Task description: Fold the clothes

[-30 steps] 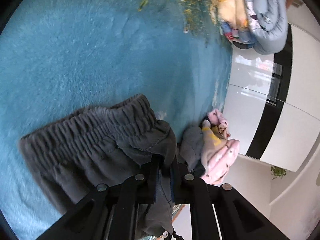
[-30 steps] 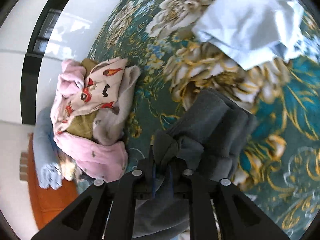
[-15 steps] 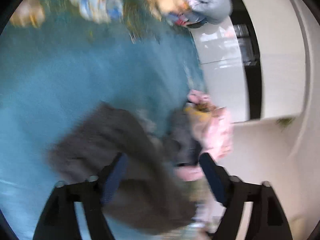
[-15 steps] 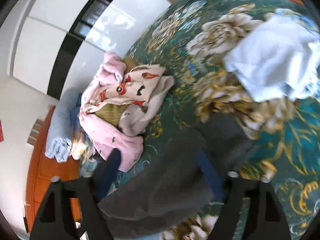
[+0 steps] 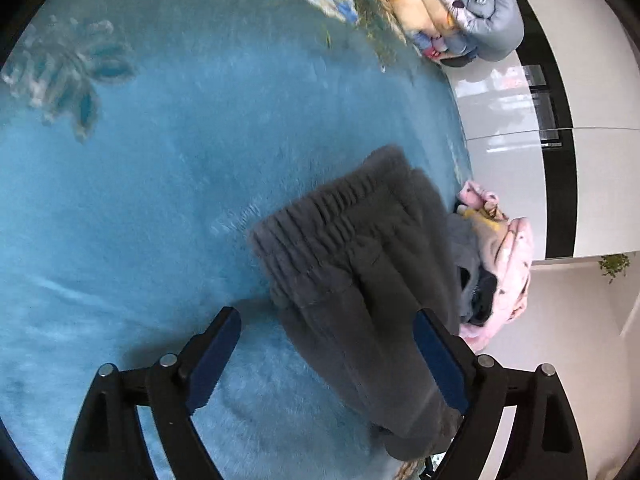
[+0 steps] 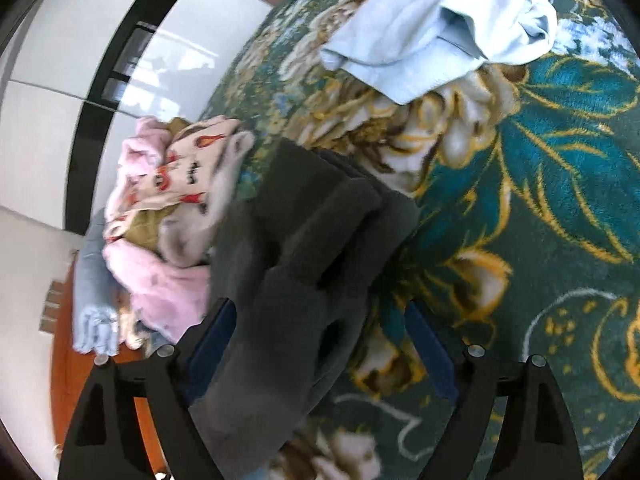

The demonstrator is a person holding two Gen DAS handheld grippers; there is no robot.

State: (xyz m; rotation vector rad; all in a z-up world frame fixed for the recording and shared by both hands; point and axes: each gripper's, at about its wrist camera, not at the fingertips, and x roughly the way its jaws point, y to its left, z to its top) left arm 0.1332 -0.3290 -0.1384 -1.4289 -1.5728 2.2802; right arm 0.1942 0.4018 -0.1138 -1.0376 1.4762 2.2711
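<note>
Folded dark grey pants (image 5: 360,272) with a gathered waistband lie on the blue fleece blanket (image 5: 160,160). My left gripper (image 5: 328,356) is open just above them, its blue-padded fingers on either side of the cloth. In the right wrist view the same grey pants (image 6: 296,264) lie folded on the floral blanket (image 6: 520,200). My right gripper (image 6: 320,344) is open over their near end, holding nothing.
A pile of pink and patterned clothes (image 6: 160,208) lies beside the pants, also in the left wrist view (image 5: 500,260). A crumpled light blue garment (image 6: 440,28) lies farther off. Rolled bedding (image 5: 472,8) lies at the blanket's far edge. White wardrobe doors (image 5: 520,160) stand beyond.
Both grippers were shut on the grey pants a second ago. Both have opened and let go, and the pants now lie folded on the blanket.
</note>
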